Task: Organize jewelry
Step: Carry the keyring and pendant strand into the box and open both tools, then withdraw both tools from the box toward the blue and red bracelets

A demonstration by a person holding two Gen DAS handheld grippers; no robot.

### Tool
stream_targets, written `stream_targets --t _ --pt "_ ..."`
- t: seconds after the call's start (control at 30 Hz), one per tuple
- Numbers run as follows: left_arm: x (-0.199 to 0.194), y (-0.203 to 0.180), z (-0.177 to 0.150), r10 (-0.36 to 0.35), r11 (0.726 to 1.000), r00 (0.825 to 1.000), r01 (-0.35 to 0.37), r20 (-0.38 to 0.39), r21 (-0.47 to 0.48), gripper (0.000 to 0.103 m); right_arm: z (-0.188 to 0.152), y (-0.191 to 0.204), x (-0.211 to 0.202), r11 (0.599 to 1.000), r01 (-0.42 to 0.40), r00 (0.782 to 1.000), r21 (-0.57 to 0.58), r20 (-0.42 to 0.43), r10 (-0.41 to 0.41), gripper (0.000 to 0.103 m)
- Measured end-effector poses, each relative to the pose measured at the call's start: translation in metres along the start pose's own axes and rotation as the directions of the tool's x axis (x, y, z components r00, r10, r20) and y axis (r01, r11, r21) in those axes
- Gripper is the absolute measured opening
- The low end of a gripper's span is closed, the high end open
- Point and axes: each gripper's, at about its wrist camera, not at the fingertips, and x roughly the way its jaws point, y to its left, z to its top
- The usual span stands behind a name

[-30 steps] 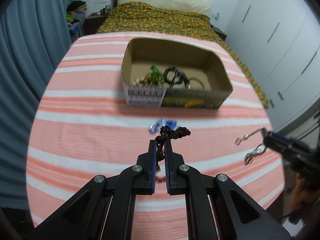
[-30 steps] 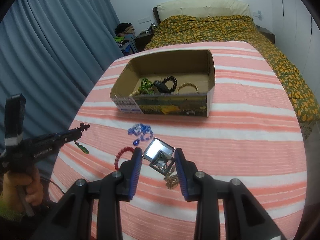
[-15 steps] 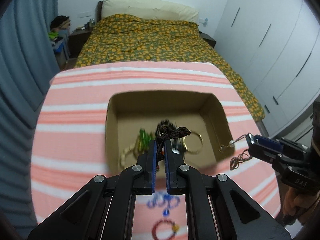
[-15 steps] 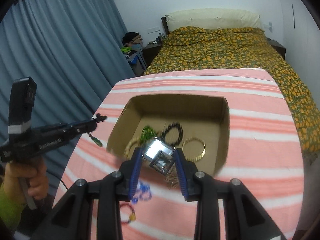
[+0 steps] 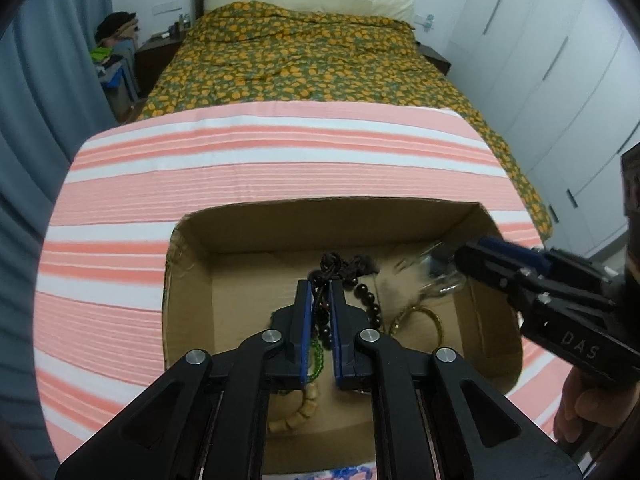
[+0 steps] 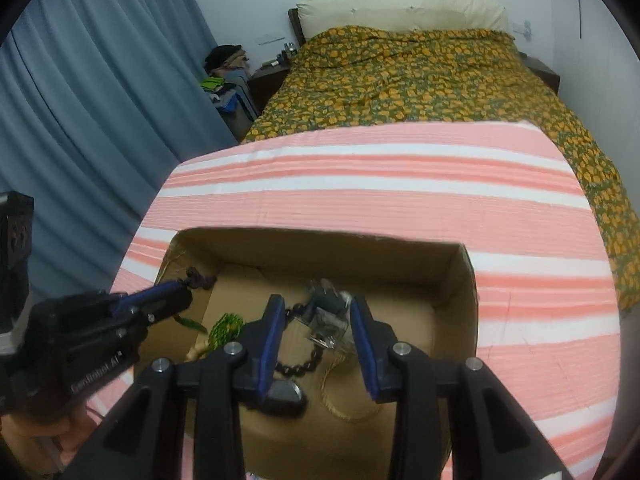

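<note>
Left wrist view: the left gripper (image 5: 320, 292) stands over the open cardboard box (image 5: 188, 280), where a second ago it was low over the striped cloth (image 5: 120, 184) in front of the box.
Left grip: its blue pads are closed on the dark beaded bracelet (image 5: 326, 304), as they were a second ago; the knotted cord end pokes out past the fingertips toward the far wall of the box, and the beads trail back and down on the right, so the long axis runs along the fingers.
Right gripper (image 6: 316, 316): it has come from the cloth to above the box interior.
Right grip: jaws stand apart, wider than a second ago; the glass pendant (image 6: 326, 320) sits between them, blurred, and I cannot tell whether the pads touch it. Its long axis cannot be told.
Box floor: a green bead string (image 6: 226, 328), a black bead bracelet (image 6: 304, 364), a gold bangle (image 5: 416, 318) and a wooden bead bracelet (image 5: 298, 412) lie there.
Background: a bed (image 5: 304, 52) lies beyond the cloth.
</note>
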Motion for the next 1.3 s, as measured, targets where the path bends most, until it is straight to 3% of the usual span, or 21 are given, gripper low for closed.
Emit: stream_targets --t 0.03,0.07,0.13,0.17,0.27,0.47,0.6,0.67,0.83,0.97,1.13,1.3 --pt "0.001 0.0 0.0 0.005 1.0 1.0 -0.005 -0.002 -0.004 0.024 0.0 0.0 -0.002 1.0 0.009 1.0 -0.003 0.008 -0.009 0.042" --pt "0.0 0.001 -0.001 0.012 1.0 1.0 -0.012 -0.001 -0.008 0.045 0.004 0.001 -0.001 1.0 0.022 1.0 -0.002 0.021 -0.022 0.05" --pt "-0.011 0.001 -0.006 0.046 0.999 0.998 -0.046 0.032 -0.01 0.074 0.003 0.001 -0.012 1.0 0.03 0.998 0.004 0.061 -0.031 0.054" --pt "-0.017 -0.001 -0.009 0.054 0.999 0.997 -0.053 0.054 -0.006 0.082 0.002 0.003 -0.021 0.999 0.033 0.996 0.003 0.089 -0.033 0.057" --pt "-0.045 -0.001 -0.026 0.068 0.997 0.99 -0.07 0.122 0.012 0.09 -0.008 0.011 -0.045 0.997 0.069 0.987 -0.036 0.146 -0.063 0.073" --pt "-0.097 0.006 -0.092 0.078 0.997 0.977 -0.081 0.198 0.011 0.098 -0.058 0.029 -0.106 0.986 0.119 0.964 -0.12 0.254 -0.085 0.074" --pt "-0.111 0.013 -0.147 0.086 0.996 0.981 -0.079 0.173 -0.043 0.098 -0.125 0.036 -0.141 0.977 0.172 0.935 -0.123 0.331 -0.123 0.077" --pt "-0.114 0.011 -0.175 0.092 0.995 0.984 -0.084 0.153 -0.06 0.098 -0.155 0.036 -0.147 0.978 0.181 0.933 -0.105 0.334 -0.137 0.077" --pt "-0.111 -0.003 -0.241 0.115 0.992 0.986 -0.107 0.117 -0.074 0.098 -0.237 0.032 -0.135 0.979 0.199 0.952 -0.05 0.245 -0.181 0.077" --pt "-0.099 -0.01 -0.271 0.124 0.992 0.987 -0.12 0.098 -0.046 0.098 -0.283 0.016 -0.112 0.98 0.198 0.972 -0.02 0.135 -0.194 0.077" --pt "-0.079 -0.023 -0.3 0.145 0.989 0.987 -0.147 0.066 0.029 0.098 -0.315 0.004 -0.087 0.972 0.231 0.973 -0.041 0.041 -0.229 0.077" --pt "-0.066 -0.036 -0.312 0.177 0.979 0.983 -0.182 0.054 0.09 0.098 -0.339 0.006 -0.077 0.965 0.249 0.969 -0.085 0.022 -0.248 0.077"
